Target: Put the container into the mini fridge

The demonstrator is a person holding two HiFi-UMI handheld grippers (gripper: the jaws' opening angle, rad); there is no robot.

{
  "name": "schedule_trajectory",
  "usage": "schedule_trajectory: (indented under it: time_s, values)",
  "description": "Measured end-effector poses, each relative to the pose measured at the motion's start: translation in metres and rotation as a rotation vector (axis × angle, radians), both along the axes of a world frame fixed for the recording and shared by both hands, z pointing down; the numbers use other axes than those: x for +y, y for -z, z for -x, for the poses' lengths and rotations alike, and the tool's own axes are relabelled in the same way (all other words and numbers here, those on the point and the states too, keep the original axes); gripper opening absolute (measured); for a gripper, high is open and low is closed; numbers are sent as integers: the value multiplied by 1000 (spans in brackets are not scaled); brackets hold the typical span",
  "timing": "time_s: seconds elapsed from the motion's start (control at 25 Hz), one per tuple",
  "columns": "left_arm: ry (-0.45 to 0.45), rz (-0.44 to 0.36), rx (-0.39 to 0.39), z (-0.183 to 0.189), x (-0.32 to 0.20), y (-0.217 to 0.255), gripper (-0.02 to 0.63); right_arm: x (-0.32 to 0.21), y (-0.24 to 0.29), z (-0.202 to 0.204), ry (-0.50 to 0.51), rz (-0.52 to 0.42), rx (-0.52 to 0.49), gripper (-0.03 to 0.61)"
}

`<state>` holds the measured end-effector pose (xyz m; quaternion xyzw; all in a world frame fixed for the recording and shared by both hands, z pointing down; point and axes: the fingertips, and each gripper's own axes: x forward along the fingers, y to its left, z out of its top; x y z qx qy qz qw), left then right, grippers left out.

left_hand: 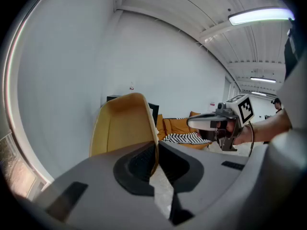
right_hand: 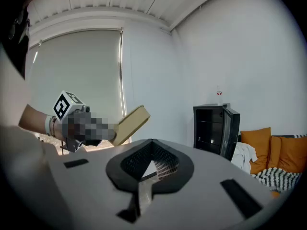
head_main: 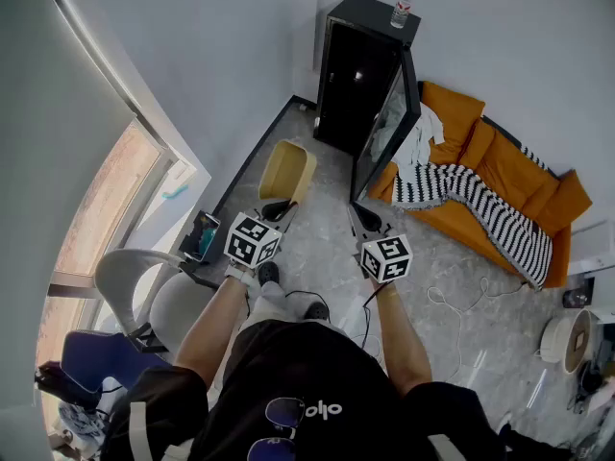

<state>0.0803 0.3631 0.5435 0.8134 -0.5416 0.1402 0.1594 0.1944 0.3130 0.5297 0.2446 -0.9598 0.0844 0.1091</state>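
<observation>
My left gripper (head_main: 282, 207) is shut on the rim of a shallow yellow container (head_main: 287, 171), which stands tilted up above the floor. In the left gripper view the container (left_hand: 123, 128) rises from between the jaws, its wall pinched there (left_hand: 156, 152). My right gripper (head_main: 356, 209) is held beside it, shut with nothing in it; its tips meet in the right gripper view (right_hand: 152, 143). The black mini fridge (head_main: 360, 75) stands ahead against the wall with its door (head_main: 389, 123) swung open. From the right gripper view I see the fridge (right_hand: 214, 128) and the container (right_hand: 130, 123).
A water bottle (head_main: 401, 11) stands on the fridge top. An orange sofa (head_main: 500, 176) with a striped blanket (head_main: 480, 205) and white cloth lies right of the fridge. Chairs (head_main: 144, 291) and a window sit at the left. A cable (head_main: 452, 305) trails on the floor.
</observation>
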Motion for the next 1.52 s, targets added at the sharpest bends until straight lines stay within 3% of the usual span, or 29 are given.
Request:
schedule_trajectory:
  time_s: [0.96, 1.52]
  values:
    - [-101, -28, 23, 172, -116, 7, 23, -89, 3, 159, -122, 0, 14, 6]
    - [-169, 4, 34, 182, -180, -6, 23, -142, -6, 173, -184, 29, 17, 6]
